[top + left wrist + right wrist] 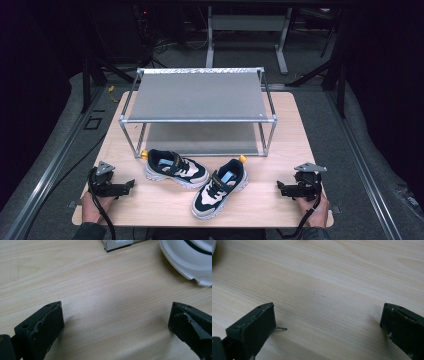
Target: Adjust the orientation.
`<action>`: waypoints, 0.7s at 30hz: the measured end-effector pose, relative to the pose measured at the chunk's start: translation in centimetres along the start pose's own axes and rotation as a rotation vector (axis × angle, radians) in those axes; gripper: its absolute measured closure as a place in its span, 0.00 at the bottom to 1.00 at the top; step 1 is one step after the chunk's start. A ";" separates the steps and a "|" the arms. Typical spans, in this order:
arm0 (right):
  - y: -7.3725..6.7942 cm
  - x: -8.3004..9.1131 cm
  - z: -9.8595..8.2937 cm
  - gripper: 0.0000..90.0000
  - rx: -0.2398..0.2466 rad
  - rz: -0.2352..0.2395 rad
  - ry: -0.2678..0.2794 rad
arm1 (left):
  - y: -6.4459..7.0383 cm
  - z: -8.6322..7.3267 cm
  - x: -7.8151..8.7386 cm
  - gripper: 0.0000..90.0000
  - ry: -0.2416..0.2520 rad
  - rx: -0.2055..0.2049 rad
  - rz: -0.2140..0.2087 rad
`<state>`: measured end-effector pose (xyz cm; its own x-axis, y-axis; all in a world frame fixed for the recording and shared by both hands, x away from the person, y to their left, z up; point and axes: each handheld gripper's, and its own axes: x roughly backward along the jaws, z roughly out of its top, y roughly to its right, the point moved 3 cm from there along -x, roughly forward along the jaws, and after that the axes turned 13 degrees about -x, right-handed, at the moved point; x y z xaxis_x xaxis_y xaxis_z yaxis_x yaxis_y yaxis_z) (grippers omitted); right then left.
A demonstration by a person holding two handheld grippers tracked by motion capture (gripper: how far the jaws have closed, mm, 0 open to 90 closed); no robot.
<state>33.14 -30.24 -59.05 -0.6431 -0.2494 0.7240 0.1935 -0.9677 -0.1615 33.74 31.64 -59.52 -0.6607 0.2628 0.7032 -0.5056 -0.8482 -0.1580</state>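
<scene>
Two sneakers (176, 168) (220, 188) just in front of the shoe rack (198, 96) — light, soft-uppered, probably best pinched at heel collar. Left gripper (131, 184) and right gripper (279, 186) resting wide open, flanking them, empty.

We see a light wooden table (165, 205), rounded corners, pale grain running across it. On its far half stands a metal-tube shoe rack (197, 120) with two grey shelves, upper and lower, both bare. In front of the rack we note two navy-and-white sneakers. The left sneaker (176, 168) lies just beside the rack's front left foot, toe pointing right. The right sneaker (220, 188) sits angled, toe toward the near edge, heel near the rack. The two sneakers lie close together, nearly touching. Near the front corners rest the left gripper (131, 185) and right gripper (280, 187), both on the tabletop.
</scene>
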 end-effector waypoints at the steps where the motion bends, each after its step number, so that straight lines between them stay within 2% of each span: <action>1: 0.0 0.0 0.0 0.00 0.000 0.000 0.000 | 0.0 0.0 0.0 0.00 0.000 0.001 0.000; 9: 0.0 -0.1 0.0 0.00 -0.002 0.000 0.005 | 0.0 0.1 0.0 0.00 0.000 -0.017 -0.012; 12: 0.0 -0.1 0.0 0.00 -0.004 0.000 0.008 | -0.1 0.1 0.1 0.00 0.015 -0.019 -0.025; 16: 0.0 -0.1 0.1 0.00 -0.004 0.002 0.007 | -0.2 0.6 1.2 0.00 0.047 -0.030 -0.036; 17: 0.0 -0.1 0.0 0.00 -0.004 0.002 0.006 | -0.2 0.8 1.6 0.00 0.058 -0.036 -0.040; 18: 0.0 -0.1 0.0 0.00 -0.004 0.002 0.007 | -0.1 1.5 2.7 0.00 0.077 -0.058 -0.054; 19: 0.0 -0.1 0.0 0.00 -0.004 0.002 0.007 | -0.1 1.5 2.7 0.00 0.077 -0.058 -0.054; 21: 0.0 -0.1 0.0 0.00 -0.004 0.002 0.006 | 0.1 2.4 3.9 0.00 0.102 -0.078 -0.071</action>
<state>33.23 -30.24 -59.07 -0.6476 -0.2512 0.7194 0.1918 -0.9674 -0.1651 32.44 31.48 -55.15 -0.6726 0.3697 0.6411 -0.5922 -0.7883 -0.1667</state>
